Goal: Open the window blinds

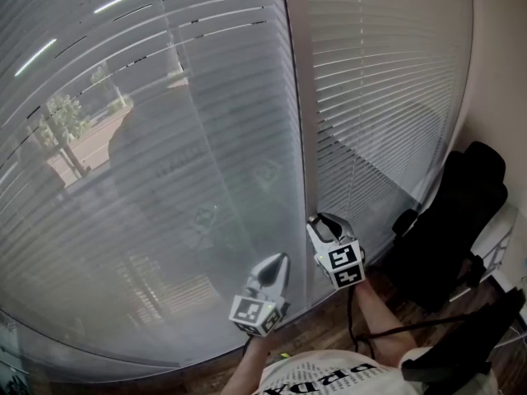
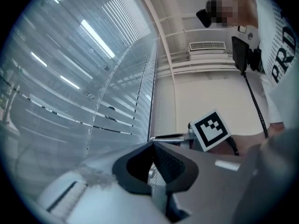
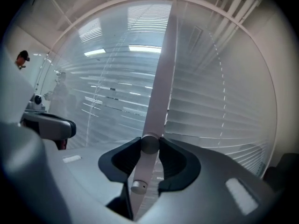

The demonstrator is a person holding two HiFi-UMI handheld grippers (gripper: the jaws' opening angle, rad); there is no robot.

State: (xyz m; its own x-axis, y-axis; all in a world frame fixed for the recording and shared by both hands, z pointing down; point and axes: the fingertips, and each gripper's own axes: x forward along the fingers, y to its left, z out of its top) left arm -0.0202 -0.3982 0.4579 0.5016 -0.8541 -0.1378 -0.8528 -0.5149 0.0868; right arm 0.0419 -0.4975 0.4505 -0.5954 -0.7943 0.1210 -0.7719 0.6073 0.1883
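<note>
Two slatted blinds cover the window. The left blind (image 1: pixel 148 138) lets trees and a road show through its slats; the right blind (image 1: pixel 387 81) looks white and closed. A pale upright frame post (image 1: pixel 295 97) stands between them. My right gripper (image 1: pixel 319 219) is level against this post, and its pads are shut on a round grey knob (image 3: pixel 149 143) on the post (image 3: pixel 161 78). My left gripper (image 1: pixel 276 266) hangs lower left, just short of the glass, with its jaws together (image 2: pixel 152 146) and nothing held.
A black office chair (image 1: pixel 457 220) stands close at the right by the wall. A dark cable (image 1: pixel 395 332) runs along my right forearm. Wooden floor (image 1: pixel 329 336) shows below the window. The right gripper's marker cube (image 2: pixel 210 129) shows in the left gripper view.
</note>
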